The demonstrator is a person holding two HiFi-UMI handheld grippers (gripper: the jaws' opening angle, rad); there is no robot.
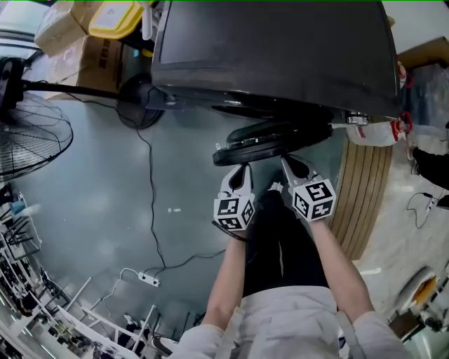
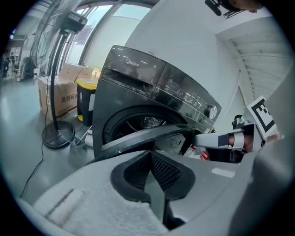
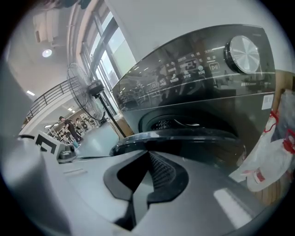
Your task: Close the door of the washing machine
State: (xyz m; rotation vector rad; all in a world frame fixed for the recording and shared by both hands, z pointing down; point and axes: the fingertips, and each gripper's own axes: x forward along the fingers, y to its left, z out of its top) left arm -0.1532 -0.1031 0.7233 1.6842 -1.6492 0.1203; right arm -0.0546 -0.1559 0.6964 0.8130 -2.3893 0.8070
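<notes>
The dark front-loading washing machine (image 1: pixel 273 49) stands straight ahead, seen from above in the head view. Its round door (image 1: pixel 273 142) hangs partly open, swung out toward me, with the drum opening (image 3: pixel 175 123) showing behind it. Both grippers sit side by side just behind the door's outer face. The left gripper (image 1: pixel 242 168) is shut with nothing between its pads, its tips right at the door's rim (image 2: pixel 143 136). The right gripper (image 1: pixel 291 165) is also shut and empty, its tips close against the door (image 3: pixel 184 136). Whether either one touches the door is unclear.
A standing fan (image 1: pixel 28 133) and its round base (image 1: pixel 140 102) are to the left, with a cable running to a power strip (image 1: pixel 149 279) on the grey floor. Cardboard boxes (image 1: pixel 84 49) and a yellow bin (image 1: pixel 116 17) stand at the back left. A slatted wooden panel (image 1: pixel 365 196) and a plastic bag (image 1: pixel 379 131) are to the right.
</notes>
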